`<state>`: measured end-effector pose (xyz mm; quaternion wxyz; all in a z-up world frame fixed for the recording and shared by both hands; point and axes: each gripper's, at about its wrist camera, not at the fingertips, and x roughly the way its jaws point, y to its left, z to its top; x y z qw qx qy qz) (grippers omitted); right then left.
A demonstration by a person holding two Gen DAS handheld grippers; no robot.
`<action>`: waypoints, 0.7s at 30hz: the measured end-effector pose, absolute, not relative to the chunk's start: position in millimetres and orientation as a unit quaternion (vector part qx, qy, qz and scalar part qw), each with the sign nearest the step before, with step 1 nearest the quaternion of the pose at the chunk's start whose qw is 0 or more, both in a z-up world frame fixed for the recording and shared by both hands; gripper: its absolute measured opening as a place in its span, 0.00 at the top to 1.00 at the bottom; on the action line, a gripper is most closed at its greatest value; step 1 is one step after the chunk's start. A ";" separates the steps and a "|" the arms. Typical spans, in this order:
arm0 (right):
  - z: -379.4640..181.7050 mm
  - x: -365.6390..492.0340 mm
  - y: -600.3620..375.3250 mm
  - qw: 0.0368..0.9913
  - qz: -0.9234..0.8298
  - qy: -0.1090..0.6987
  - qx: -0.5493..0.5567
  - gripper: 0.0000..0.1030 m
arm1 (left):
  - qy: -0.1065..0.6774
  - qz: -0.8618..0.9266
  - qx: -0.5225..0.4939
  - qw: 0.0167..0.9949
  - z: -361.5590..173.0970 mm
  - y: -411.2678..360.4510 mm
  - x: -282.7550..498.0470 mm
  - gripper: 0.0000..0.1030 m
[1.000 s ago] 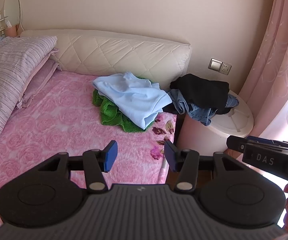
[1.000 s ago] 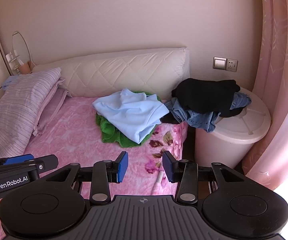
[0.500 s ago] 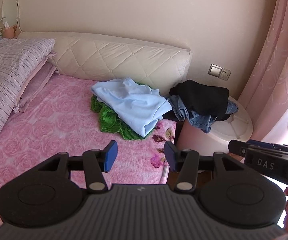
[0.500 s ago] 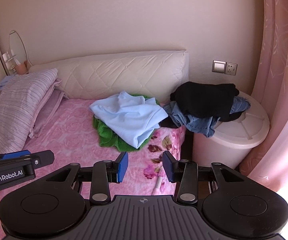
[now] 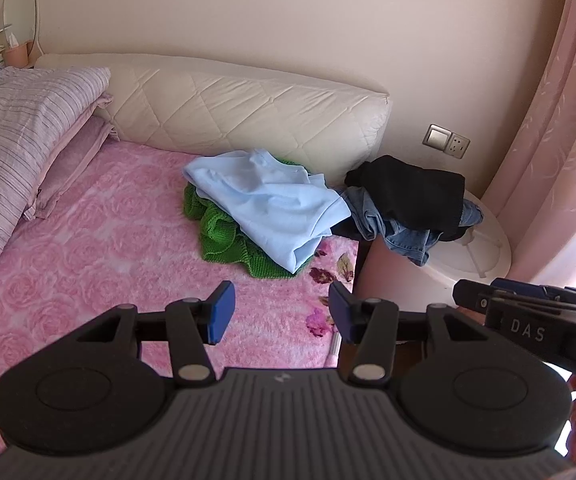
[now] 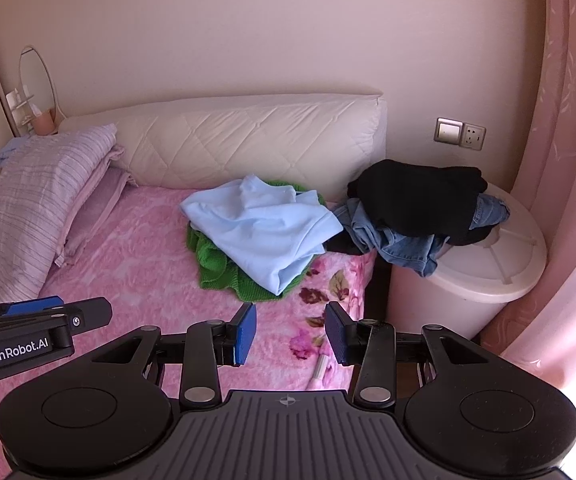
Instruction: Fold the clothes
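left hand-held gripper [image 5: 281, 312] agape, right hand-held gripper [image 6: 290, 334] too (empty)

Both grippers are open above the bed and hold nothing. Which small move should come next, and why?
Probably move the right gripper forward to the light blue shirt. It lies on top of the green knit, crumpled and unfolded, so it is the easiest garment to grip first. The left gripper is also open and empty.
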<state>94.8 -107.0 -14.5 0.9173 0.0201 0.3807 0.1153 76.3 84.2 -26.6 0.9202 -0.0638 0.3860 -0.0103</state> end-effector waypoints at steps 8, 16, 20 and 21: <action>-17.6 105.6 -105.9 0.917 0.117 0.382 0.024 0.59 | 0.391 -0.005 -0.064 0.918 -30.9 85.6 86.9 0.54; -22.4 119.0 -110.6 0.915 0.120 0.385 0.035 0.59 | 0.400 -0.001 -0.071 0.914 -37.5 86.0 99.3 0.54; -28.3 126.9 -116.4 0.912 0.121 0.390 0.041 0.59 | 0.408 -0.004 -0.077 0.910 -43.0 84.2 107.3 0.54; -30.1 129.1 -118.4 0.911 0.121 0.392 0.043 0.59 | 0.410 -0.004 -0.079 0.909 -44.1 83.1 109.7 0.54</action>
